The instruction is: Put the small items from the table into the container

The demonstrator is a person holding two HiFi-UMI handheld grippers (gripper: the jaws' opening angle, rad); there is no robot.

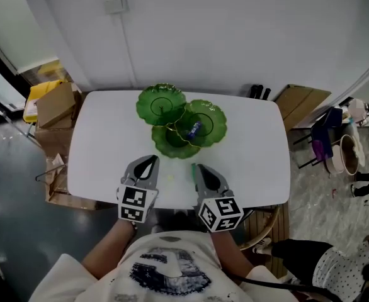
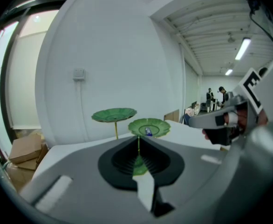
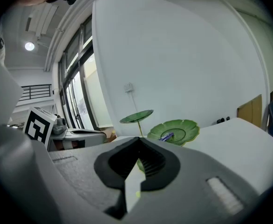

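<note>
Small items (image 1: 193, 170): two lie on the white table (image 1: 260, 150), a pale yellowish bit (image 1: 169, 178) and a green bit (image 1: 193, 171). Both are at 6 o'clock of the green leaf-dish container (image 1: 161, 106), near the table's front edge (too small to say what they are). A blue piece (image 1: 194, 129) already lies in the container's 3 o'clock dish.

Left gripper (image 1: 152, 160) sits at 10 o'clock of the pale bit, jaws clenched on nothing. Right gripper (image 1: 198, 168) is just beside the green bit, at its 3 o'clock, jaws likewise pressed together and empty.

Judgement: the bits look light and apt to skid on the smooth top. Pinch each across its narrow width, jaw tips low to the table, with a gentle squeeze.
</note>
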